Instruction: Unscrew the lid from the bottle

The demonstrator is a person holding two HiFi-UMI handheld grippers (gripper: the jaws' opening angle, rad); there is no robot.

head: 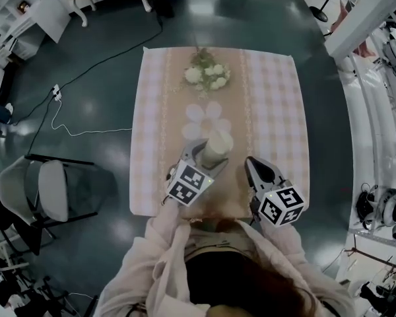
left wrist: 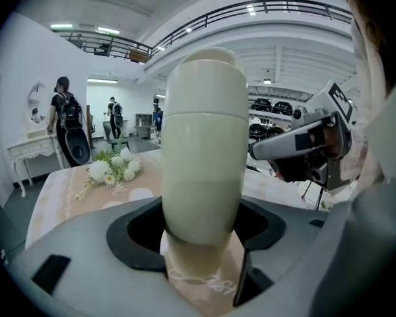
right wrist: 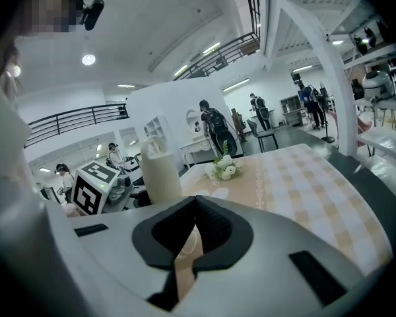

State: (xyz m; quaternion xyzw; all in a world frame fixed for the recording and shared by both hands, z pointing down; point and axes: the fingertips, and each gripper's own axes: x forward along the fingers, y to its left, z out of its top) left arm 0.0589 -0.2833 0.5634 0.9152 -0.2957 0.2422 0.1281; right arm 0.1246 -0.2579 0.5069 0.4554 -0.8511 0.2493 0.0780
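Head view: the left gripper (head: 203, 149) grips the upright cream bottle (head: 218, 144) at the near end of the checked table (head: 277, 98), with the right gripper (head: 253, 163) just beside it; left gripper view: the jaws pinch the bottle's lower body, lid (left wrist: 206, 81) on; right gripper view: the jaws are pressed together, empty.

right tongs (right wrist: 195, 203) closed and empty, cream bottle (right wrist: 161, 174) beyond at left, white flowers (right wrist: 224, 170) on checked table (right wrist: 310, 183)

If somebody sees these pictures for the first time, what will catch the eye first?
The cream bottle, its lid on, clamped in the left claw over the near end of the checked tablecloth. Next, the right claw, shut and empty, beside it, and white flowers at the far end.
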